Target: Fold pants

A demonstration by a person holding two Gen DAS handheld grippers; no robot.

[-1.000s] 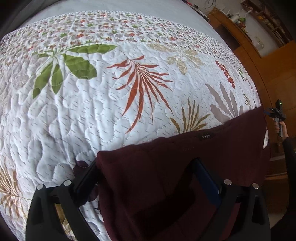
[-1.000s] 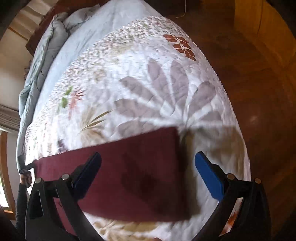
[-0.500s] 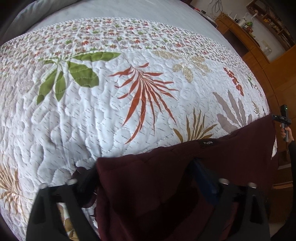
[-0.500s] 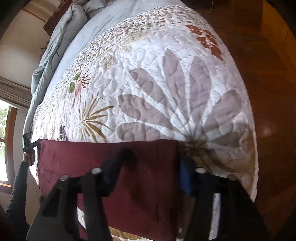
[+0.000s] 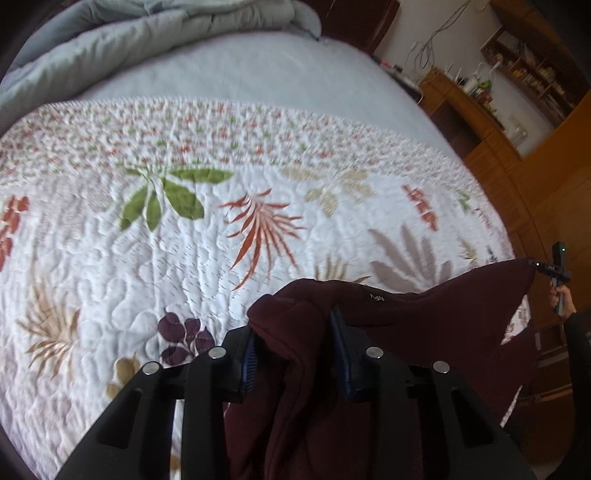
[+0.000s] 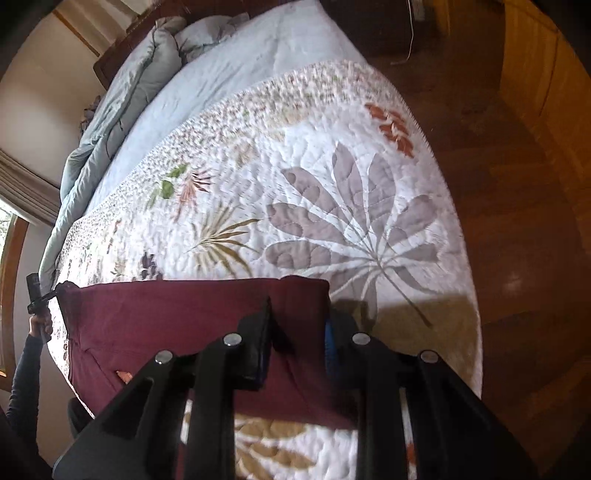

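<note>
The dark maroon pants [image 5: 424, 325] hang stretched between my two grippers above the near edge of the bed. My left gripper [image 5: 291, 328] is shut on a bunched corner of the pants. My right gripper [image 6: 299, 317] is shut on the other end of the pants [image 6: 177, 321], which spread flat and taut to the left. The right gripper also shows far right in the left wrist view [image 5: 554, 269], and the left gripper shows far left in the right wrist view [image 6: 40, 299].
A white quilt with leaf prints [image 5: 207, 221] covers the bed. A grey duvet [image 5: 147, 33] is bunched at the head. Wooden floor [image 6: 517, 221] lies to the right of the bed, wooden shelves [image 5: 491, 110] beyond it.
Both grippers closed on the pants' ends and lifted them off the quilt. The cameras now sit higher and show the head of the bed.
</note>
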